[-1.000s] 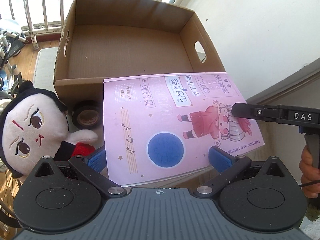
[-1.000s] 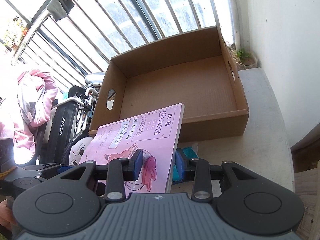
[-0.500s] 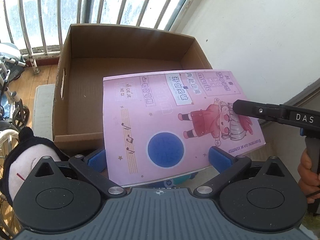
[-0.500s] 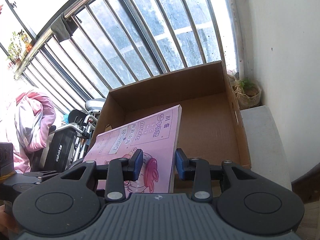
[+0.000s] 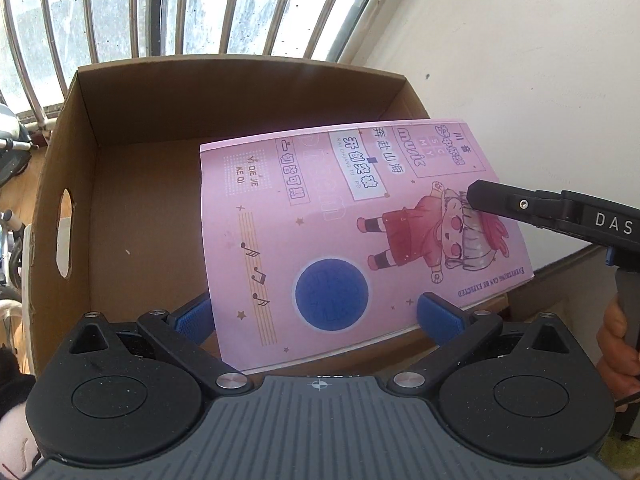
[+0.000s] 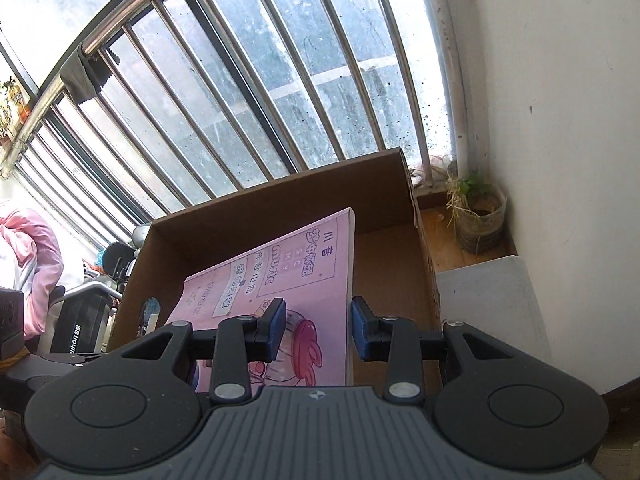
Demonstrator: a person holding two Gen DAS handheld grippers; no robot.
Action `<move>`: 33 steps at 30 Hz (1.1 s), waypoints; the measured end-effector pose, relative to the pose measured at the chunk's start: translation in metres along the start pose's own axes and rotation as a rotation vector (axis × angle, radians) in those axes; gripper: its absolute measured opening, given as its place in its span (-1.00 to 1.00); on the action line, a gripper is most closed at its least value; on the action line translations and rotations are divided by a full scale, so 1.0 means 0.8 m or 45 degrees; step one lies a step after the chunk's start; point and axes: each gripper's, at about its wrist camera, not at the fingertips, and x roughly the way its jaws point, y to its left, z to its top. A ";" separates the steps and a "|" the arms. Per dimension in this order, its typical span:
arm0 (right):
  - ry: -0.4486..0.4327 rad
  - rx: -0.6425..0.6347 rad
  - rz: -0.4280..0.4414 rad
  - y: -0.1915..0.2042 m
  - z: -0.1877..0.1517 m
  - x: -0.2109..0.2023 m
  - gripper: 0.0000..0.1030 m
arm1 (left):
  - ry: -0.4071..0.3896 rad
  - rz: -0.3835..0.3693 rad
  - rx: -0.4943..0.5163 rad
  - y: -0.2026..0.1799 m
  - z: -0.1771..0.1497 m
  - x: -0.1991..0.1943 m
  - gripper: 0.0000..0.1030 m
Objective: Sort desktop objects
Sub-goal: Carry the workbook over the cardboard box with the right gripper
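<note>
A pink music notebook (image 5: 344, 236) with a cartoon girl and a blue disc is held tilted over the open cardboard box (image 5: 132, 208). My right gripper (image 6: 319, 330) is shut on the notebook (image 6: 296, 280) at its spine edge; in the left wrist view one of its black fingers (image 5: 516, 204) lies on the cover. My left gripper (image 5: 320, 316) is open, its blue pads on either side of the notebook's near edge, which lies between them. The box (image 6: 384, 208) shows nothing inside where its floor is visible.
A doll's white and black head (image 5: 12, 420) peeks in at the bottom left. Window bars (image 5: 160, 8) stand behind the box and a white wall (image 5: 520, 60) to the right. A small plant pot (image 6: 478, 220) sits on the sill beside a grey ledge (image 6: 488, 304).
Both grippers have risen and moved forward with the notebook, from the box's near wall to over its inside. The doll and tape roll have dropped out of the left view.
</note>
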 end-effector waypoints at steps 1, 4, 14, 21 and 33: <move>0.006 -0.010 -0.012 -0.002 0.001 0.006 -0.26 | 0.010 -0.006 -0.007 0.002 0.003 0.011 1.00; 0.031 -0.044 -0.036 -0.003 0.003 0.022 -0.26 | 0.048 -0.010 -0.032 0.006 0.008 0.037 1.00; 0.163 -0.099 -0.120 -0.003 -0.002 0.065 -0.21 | 0.168 0.072 -0.124 0.023 0.010 0.095 1.00; 0.240 -0.095 -0.101 -0.003 -0.004 0.060 -0.16 | 0.199 0.118 -0.108 0.024 0.010 0.101 1.00; 0.803 -0.115 0.126 0.029 -0.018 0.122 -0.16 | 0.193 0.188 -0.310 0.085 0.046 0.092 0.98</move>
